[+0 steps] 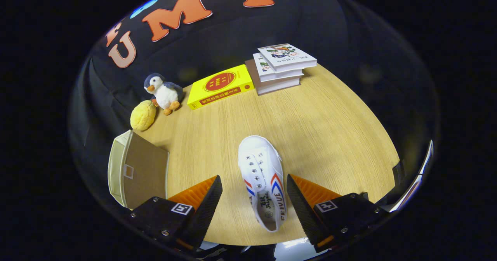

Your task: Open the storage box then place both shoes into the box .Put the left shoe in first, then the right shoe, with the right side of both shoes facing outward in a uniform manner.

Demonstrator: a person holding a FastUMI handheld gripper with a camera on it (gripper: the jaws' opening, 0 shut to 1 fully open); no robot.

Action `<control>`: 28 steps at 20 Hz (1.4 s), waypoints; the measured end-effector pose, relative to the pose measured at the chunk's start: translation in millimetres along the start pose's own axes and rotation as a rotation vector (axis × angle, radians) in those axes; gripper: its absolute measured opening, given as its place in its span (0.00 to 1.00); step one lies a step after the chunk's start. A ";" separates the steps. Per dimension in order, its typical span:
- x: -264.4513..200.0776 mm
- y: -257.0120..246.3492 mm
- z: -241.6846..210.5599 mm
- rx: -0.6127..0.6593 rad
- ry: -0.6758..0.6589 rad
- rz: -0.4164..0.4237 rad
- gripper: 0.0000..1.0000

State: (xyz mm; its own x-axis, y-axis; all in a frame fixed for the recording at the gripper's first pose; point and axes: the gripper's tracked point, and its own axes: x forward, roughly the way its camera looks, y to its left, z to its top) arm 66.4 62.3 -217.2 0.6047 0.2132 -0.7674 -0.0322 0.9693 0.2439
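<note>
My fingers stand apart around 1 white sneaker lying on the desk, not yet gripped; the beige storage box waits left, so I judge packing barely begun.

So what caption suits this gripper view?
Open hand-held gripper straddling a white shoe on a wooden table.
</note>
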 end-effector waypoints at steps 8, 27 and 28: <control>37.5 -32.4 -31.8 -0.074 0.126 0.024 0.80; 74.1 -32.2 -51.9 -0.133 0.195 0.085 0.25; 73.2 -34.8 -50.1 -0.125 0.177 0.078 0.19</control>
State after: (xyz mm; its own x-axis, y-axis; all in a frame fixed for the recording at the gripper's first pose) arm 72.0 50.4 -311.6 0.4481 0.2956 -0.8437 -0.1784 0.9543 0.2396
